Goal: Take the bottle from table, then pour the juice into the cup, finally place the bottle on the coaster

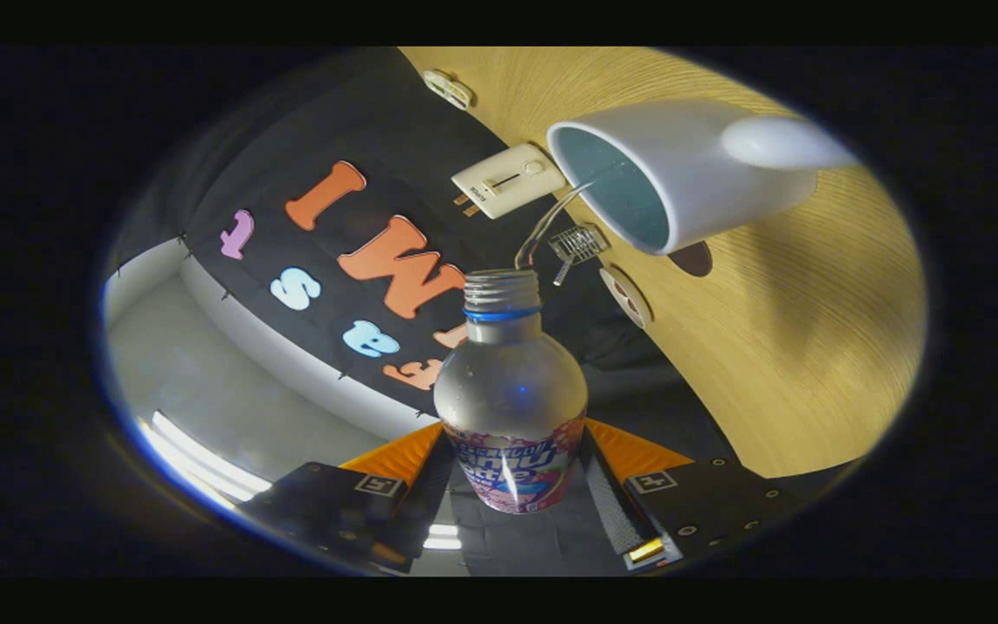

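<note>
**Pouring: keep the stream inside the mug**

We have the juice bottle (pixel 511 394) clamped between the 2 fingers of the gripper (pixel 512 494), which press on its labelled lower body from either side. The whole gripper is rolled hard over, so the wooden table (pixel 811 347) stands tilted beyond the bottle. A thin clear stream (pixel 551 221) arcs from the uncapped neck into the white mug (pixel 681 173). We judge the pour is under way. We should hold the roll steady, keep the neck near the rim, then right the bottle slowly to avoid drips.
</note>
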The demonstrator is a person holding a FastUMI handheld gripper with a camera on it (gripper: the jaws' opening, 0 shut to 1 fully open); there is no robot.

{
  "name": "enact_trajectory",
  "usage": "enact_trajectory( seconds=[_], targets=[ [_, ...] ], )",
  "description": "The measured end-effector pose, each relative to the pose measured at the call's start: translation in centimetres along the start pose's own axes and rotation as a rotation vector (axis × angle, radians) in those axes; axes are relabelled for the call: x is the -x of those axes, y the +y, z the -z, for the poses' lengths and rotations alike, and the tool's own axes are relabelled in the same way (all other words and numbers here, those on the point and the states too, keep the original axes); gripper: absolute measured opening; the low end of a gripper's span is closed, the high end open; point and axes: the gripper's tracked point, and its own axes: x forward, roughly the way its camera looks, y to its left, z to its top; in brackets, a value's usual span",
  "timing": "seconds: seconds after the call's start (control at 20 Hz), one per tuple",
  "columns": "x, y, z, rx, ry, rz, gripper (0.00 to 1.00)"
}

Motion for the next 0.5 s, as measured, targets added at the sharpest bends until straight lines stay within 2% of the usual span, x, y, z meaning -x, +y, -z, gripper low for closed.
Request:
enact_trajectory(
  seconds=[0.5],
  targets=[
    [-0.16,1.06,0.12,-0.056,0.001,-0.034,0.79]
  ],
)
